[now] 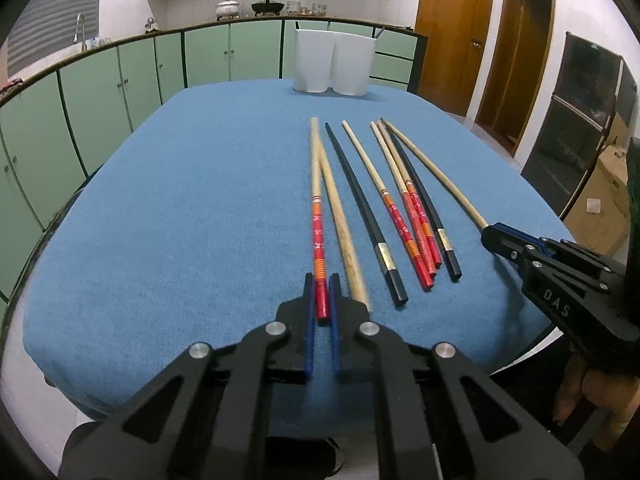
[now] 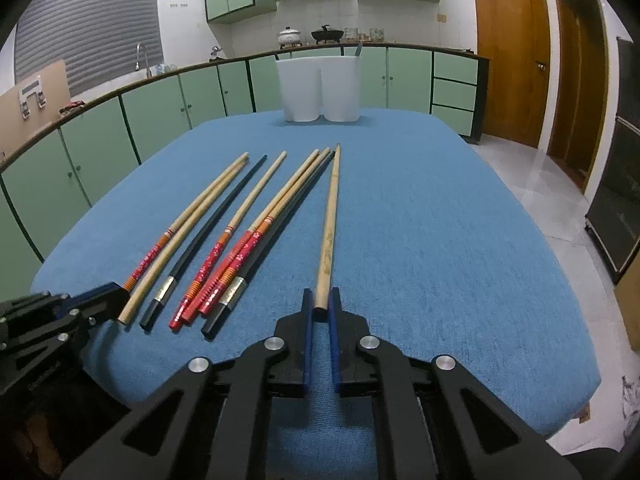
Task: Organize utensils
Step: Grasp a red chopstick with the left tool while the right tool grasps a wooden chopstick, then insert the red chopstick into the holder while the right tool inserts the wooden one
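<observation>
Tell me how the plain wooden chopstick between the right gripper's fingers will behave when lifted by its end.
The plain wooden chopstick looks thin and rigid, so it probably stays straight. Held only at its butt by the right gripper, the long free end may droop or pivot. Its round shaft would likely roll on the blue cloth if dropped.

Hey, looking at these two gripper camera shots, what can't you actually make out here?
- Inside of the two white holders: both views, their own walls hide the contents; only a dark handle tip pokes above a rim.
- Whether the left gripper truly pinches the red-handled chopstick: contact unclear.
- Same for the right gripper and the plain wooden chopstick.
- Printing on that chopstick: too small.
</observation>
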Demonstrator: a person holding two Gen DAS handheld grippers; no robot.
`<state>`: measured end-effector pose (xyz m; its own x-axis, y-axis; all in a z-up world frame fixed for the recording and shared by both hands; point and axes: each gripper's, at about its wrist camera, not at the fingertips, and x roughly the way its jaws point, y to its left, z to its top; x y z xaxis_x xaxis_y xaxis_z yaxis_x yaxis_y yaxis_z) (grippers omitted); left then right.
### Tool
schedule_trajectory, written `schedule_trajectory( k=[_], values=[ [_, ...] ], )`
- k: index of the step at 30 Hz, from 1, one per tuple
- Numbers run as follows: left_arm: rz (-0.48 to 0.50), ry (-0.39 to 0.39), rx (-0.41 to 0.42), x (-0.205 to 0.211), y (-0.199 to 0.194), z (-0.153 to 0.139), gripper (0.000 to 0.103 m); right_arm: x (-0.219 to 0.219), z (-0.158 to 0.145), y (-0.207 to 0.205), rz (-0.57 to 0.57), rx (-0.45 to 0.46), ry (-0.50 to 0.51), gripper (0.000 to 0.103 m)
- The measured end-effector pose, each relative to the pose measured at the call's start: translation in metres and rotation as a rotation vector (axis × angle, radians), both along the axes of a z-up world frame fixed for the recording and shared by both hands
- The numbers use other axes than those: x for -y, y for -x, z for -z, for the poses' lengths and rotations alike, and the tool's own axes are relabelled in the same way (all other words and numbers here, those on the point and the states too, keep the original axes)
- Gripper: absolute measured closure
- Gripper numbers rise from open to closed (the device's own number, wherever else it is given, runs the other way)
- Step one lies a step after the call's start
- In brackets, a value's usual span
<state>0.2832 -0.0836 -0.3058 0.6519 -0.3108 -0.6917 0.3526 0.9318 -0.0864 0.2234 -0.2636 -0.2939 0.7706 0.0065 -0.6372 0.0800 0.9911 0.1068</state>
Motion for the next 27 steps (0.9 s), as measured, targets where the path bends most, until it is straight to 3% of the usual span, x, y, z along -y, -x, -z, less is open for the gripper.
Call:
schedule_trajectory(
  k=[11, 17, 24, 27],
  values=[
    [-0.039, 0.044, -0.007, -0.014, 0.008, -0.038, 0.098, 0.006, -0.061, 0.028, -0.011, 0.109, 0.003, 0.096],
    [-0.042, 0.065, 0.057, -0.023, 0.013, -0.075, 0.098, 0.014, -0.1, 0.036, -0.012, 0.183, 0.019, 0.096],
    [-0.033, 0.06, 0.161, -0.029, 0.001, -0.123, 0.098, 0.017, -0.138, 0.022, -0.046, 0.234, 0.055, 0.096],
    [-0.015, 0.066, 0.156, -0.029, -0.015, -0.14, 0.098, 0.022, -0.153, 0.0, -0.071, 0.211, 0.06, 0.096]
  ],
)
